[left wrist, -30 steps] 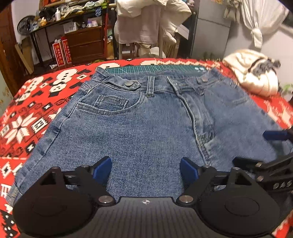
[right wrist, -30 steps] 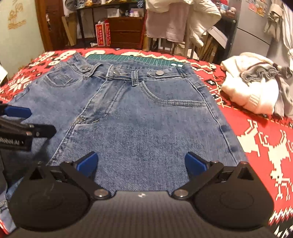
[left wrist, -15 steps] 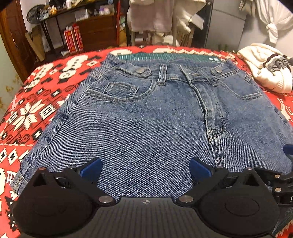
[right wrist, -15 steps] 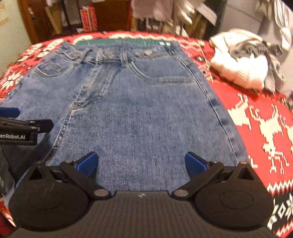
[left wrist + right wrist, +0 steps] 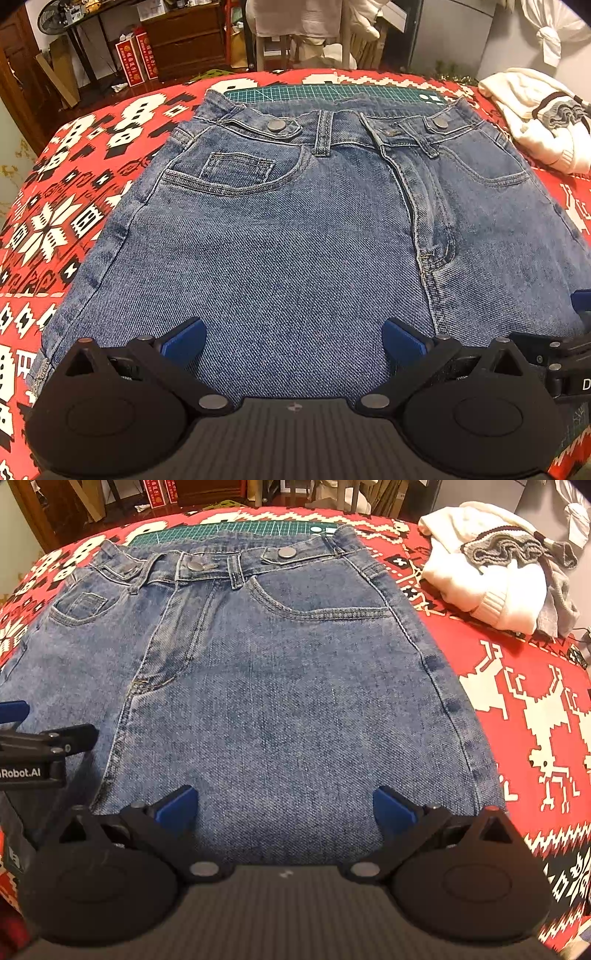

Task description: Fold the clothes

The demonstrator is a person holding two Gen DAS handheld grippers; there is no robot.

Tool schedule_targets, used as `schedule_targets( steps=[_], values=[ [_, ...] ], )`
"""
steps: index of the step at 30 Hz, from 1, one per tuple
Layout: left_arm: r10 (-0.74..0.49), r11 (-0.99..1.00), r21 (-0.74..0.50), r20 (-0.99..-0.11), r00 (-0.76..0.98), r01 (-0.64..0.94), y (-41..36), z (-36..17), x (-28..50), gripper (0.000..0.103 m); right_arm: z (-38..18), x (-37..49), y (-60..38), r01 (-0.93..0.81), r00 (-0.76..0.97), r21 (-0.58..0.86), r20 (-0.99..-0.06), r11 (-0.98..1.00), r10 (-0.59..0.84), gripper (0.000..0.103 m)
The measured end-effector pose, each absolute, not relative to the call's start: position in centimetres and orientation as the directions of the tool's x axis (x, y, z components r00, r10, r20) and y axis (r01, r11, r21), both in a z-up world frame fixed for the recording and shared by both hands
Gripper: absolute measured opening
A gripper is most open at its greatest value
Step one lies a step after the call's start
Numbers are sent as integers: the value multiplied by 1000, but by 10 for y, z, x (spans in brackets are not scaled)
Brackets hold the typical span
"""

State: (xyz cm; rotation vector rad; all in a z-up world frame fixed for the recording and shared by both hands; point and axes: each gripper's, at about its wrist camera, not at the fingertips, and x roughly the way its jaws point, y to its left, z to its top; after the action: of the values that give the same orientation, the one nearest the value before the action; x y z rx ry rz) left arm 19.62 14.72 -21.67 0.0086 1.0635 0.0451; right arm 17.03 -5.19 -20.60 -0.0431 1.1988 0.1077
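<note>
Looking along both sets of fingers, I noted this:

Jeans: the blue denim jeans [image 5: 303, 236] lay flat and face up on the counter [image 5: 66, 206], waistband at the far end, the near fold edge just under my fingers.

Counter: it was covered in a red cloth with white and black patterns; a green cutting mat [image 5: 332, 92] showed just beyond the waistband.

Left fingers: my left gripper [image 5: 293, 341] hung spread wide over the near edge of the jeans, blue pads apart, nothing between them. I could not tell whether the pads touched the denim.

Right fingers: my right gripper [image 5: 282, 808] was likewise wide apart and gripping nothing, over the near edge on the right half of the jeans.

Left view only: the small coin pocket [image 5: 236, 170] in the left front pocket came out sharp, and past the counter a dark wooden dresser [image 5: 184, 37] and red boxes [image 5: 136, 59] on the floor.

Right view only: the white reindeer figures [image 5: 539, 731] on the cloth, and the full heap of the cream sweater [image 5: 491, 576] with a grey knit on top, near the right hip of the jeans but apart from them.

Shared: each view caught the other gripper at its edge, the left one's black arm showing part of a printed word.
</note>
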Motion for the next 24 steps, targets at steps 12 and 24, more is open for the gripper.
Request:
schedule_targets(
  steps=[12, 24],
  values=[
    [64, 997, 31, -858, 510, -74, 146, -217, 196, 103, -208, 160, -53, -95, 429, 14, -902, 995, 54, 103],
    [53, 998, 36, -867, 496, -44, 147, -217, 200, 103, -206, 155, -54, -80, 436, 15, -899, 997, 49, 103]
  ],
)
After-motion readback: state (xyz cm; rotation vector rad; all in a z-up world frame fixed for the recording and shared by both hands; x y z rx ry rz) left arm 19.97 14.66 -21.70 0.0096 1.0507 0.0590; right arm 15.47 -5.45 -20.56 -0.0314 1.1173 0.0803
